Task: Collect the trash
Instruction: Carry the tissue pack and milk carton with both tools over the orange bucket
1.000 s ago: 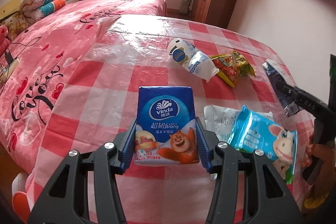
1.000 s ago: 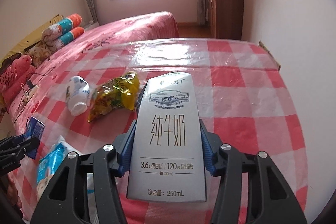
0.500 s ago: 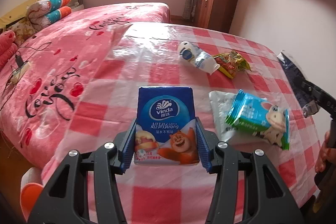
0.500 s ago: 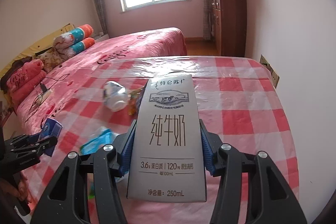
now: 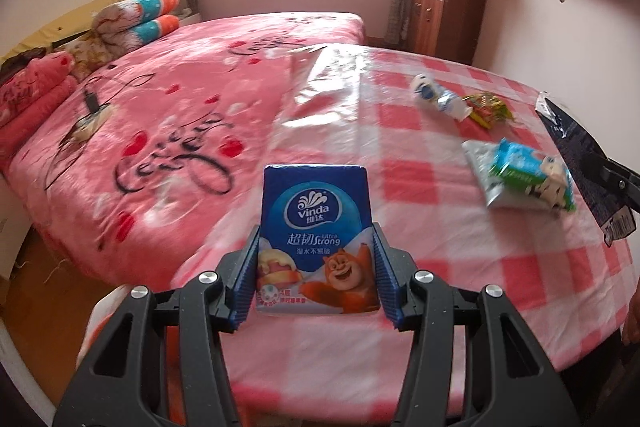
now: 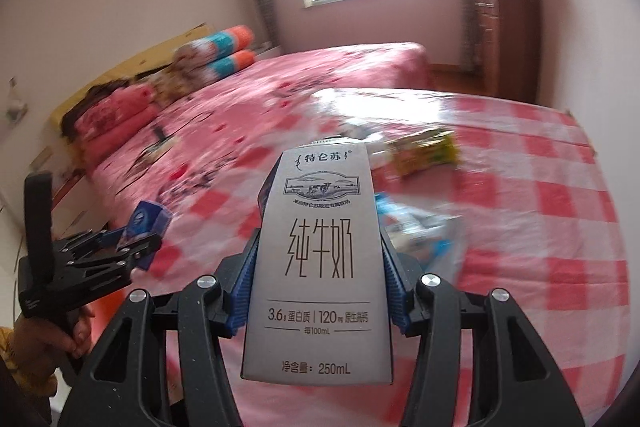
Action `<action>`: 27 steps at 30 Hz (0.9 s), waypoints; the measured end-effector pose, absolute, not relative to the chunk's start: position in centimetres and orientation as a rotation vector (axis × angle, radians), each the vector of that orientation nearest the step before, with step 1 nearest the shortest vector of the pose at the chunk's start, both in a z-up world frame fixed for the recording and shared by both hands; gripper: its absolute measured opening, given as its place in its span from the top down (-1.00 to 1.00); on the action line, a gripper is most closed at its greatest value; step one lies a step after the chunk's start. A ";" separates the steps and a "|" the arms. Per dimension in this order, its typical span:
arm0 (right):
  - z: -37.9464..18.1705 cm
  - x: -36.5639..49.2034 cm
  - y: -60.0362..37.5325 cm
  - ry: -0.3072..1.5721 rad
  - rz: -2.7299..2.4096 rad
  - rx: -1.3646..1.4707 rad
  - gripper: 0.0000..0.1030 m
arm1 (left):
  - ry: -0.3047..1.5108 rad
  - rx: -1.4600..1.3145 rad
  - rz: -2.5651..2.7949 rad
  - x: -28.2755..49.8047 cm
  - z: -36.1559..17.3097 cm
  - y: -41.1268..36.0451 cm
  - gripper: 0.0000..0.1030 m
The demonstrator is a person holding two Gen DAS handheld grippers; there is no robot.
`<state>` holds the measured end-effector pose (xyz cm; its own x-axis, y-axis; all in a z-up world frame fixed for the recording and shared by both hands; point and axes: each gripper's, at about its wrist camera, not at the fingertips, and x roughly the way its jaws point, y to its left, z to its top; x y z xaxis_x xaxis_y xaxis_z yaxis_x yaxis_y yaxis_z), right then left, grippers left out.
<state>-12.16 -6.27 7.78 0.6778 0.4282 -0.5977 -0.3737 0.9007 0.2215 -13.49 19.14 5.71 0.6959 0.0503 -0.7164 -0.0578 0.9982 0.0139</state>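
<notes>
Gripping tissue pack (image 5: 316, 227) and milk carton (image 6: 320, 267) above table edge (image 5: 320, 387).

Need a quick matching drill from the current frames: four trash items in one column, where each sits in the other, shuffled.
Items:
1. Vinda tissue pack
2. milk carton
3. white bottle
4. wet wipes pack

Places:
A. clamped in the right tool
B. lying on the checked cloth beside the yellow snack bag
C. clamped in the left tool
D. lying on a silver pouch

Pairs: 1-C, 2-A, 3-B, 4-D
</notes>
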 end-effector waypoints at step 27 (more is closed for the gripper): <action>3.0 -21.4 22.8 0.868 1.028 -0.324 -0.07 | 0.959 -0.180 0.419 -27.1 -2.3 36.2 -0.02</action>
